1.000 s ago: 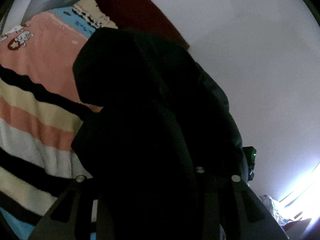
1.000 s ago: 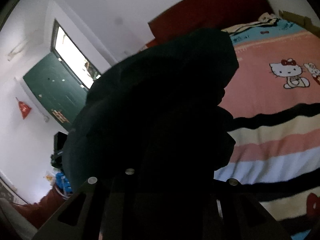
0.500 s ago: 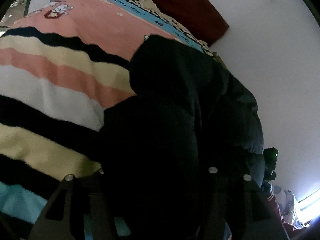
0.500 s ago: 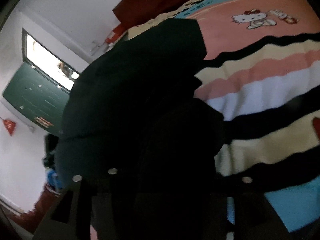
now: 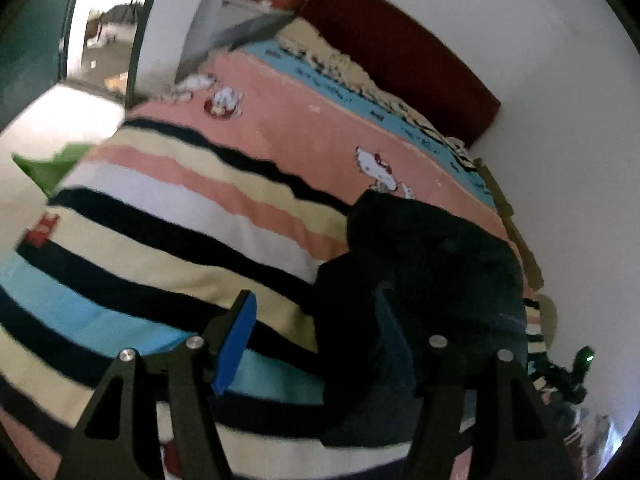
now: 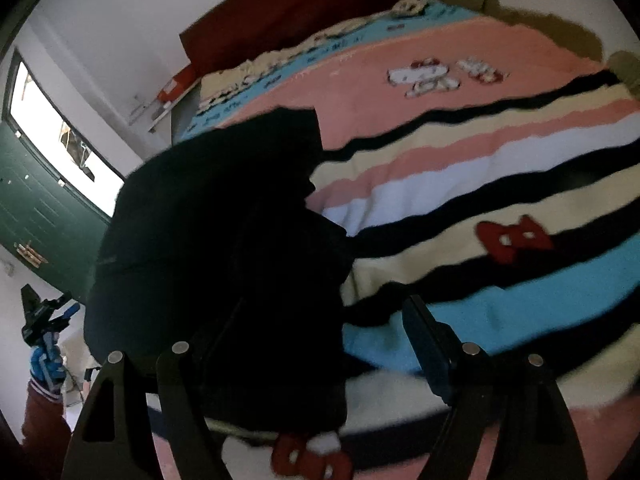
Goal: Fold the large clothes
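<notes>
A large black padded jacket (image 5: 432, 264) lies bunched on the striped blanket (image 5: 168, 216) of the bed, near its front edge. My left gripper (image 5: 316, 332) is open, its blue-padded left finger (image 5: 236, 336) bare, the jacket's edge lying between the fingers. In the right wrist view the jacket (image 6: 216, 240) fills the left side. My right gripper (image 6: 304, 344) is open too, its right finger (image 6: 428, 344) bare over the blanket (image 6: 480, 184), its left finger hidden under the cloth.
A dark red headboard (image 5: 400, 48) and white wall stand behind the bed. A green door with a bright window (image 6: 44, 184) is at the left. The other gripper (image 6: 44, 316), held by a gloved hand, shows at the lower left of the right wrist view.
Both grippers came down from holding the jacket up in the air to the bed. The jacket now rests on the blanket and both sets of jaws have opened.
</notes>
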`<state>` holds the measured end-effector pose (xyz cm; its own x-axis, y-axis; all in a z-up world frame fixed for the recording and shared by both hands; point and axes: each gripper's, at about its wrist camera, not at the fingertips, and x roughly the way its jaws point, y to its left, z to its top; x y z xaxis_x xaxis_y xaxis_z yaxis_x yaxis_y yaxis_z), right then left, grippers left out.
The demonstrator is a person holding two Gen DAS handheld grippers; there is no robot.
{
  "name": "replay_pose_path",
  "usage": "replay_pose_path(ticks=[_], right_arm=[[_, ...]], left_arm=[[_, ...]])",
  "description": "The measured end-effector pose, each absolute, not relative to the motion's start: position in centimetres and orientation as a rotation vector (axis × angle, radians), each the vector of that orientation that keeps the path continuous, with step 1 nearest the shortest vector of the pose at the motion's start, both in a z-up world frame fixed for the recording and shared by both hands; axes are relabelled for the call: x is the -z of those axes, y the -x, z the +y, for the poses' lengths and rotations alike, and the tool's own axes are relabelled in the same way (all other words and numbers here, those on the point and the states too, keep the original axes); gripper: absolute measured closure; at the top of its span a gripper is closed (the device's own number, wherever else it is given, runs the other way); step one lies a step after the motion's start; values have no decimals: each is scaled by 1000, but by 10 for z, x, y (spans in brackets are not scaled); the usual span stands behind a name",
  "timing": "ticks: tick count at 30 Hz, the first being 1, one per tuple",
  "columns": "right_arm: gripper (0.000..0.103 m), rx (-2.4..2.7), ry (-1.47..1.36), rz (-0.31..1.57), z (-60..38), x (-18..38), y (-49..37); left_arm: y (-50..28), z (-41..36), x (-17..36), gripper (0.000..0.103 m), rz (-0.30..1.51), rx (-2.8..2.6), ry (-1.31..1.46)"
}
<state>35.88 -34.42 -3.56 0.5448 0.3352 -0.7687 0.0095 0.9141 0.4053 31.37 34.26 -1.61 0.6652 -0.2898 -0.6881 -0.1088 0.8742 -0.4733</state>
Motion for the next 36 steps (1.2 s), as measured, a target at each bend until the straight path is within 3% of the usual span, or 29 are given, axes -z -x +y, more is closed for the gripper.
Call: replay_pose_path(ticks=[9,19,36], right_arm=[[17,-203,-279,873,-301,-46,-264],[1,-139,-78,760,-231,-78,-151],[1,-68,83,526,-185,-111,-44]], left_arm=[[-219,260,-56,43,750,60,322],[-131,156,-57,34,706,-26,101],[-36,68,-81,34,539,-129,-45]])
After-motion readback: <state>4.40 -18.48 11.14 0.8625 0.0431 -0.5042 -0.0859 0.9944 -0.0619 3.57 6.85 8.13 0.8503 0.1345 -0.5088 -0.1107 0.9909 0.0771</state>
